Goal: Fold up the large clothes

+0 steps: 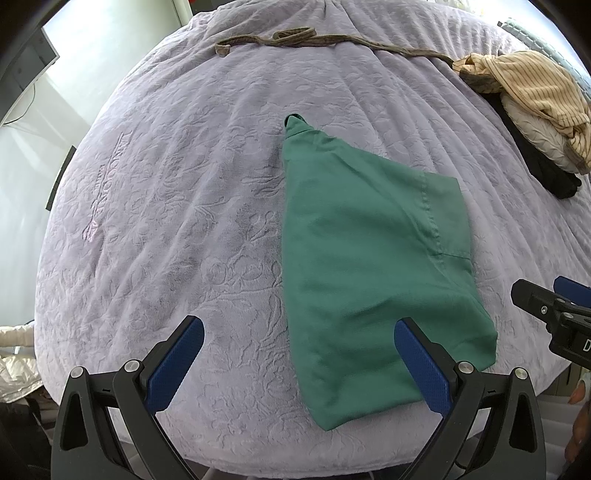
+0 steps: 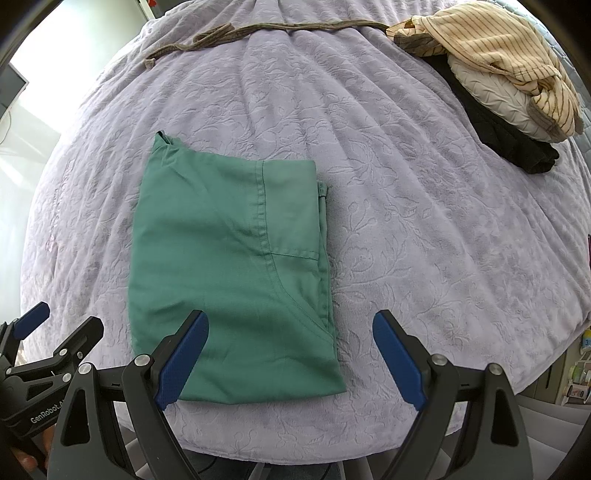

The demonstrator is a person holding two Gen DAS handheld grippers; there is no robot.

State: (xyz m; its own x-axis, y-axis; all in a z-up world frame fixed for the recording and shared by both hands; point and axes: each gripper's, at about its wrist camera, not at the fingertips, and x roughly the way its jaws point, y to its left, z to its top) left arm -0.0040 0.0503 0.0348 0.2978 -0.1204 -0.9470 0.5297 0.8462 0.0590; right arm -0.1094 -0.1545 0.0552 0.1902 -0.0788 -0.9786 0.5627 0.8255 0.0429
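Note:
A green garment (image 1: 369, 266) lies folded flat into a rough rectangle on the lilac embossed bedspread (image 1: 166, 221); it also shows in the right wrist view (image 2: 229, 266). My left gripper (image 1: 299, 328) is open and empty, held above the garment's near left edge. My right gripper (image 2: 291, 321) is open and empty above the garment's near right corner. The right gripper shows at the right edge of the left wrist view (image 1: 554, 310); the left gripper shows at the lower left of the right wrist view (image 2: 48, 343).
A pile of clothes lies at the far right of the bed: a striped cream garment (image 2: 495, 48), a pale crinkled one (image 2: 491, 96) and a black one (image 2: 513, 140). A brown cloth strap (image 2: 258, 31) runs along the far side. The bed's near edge (image 2: 295, 443) is just below the grippers.

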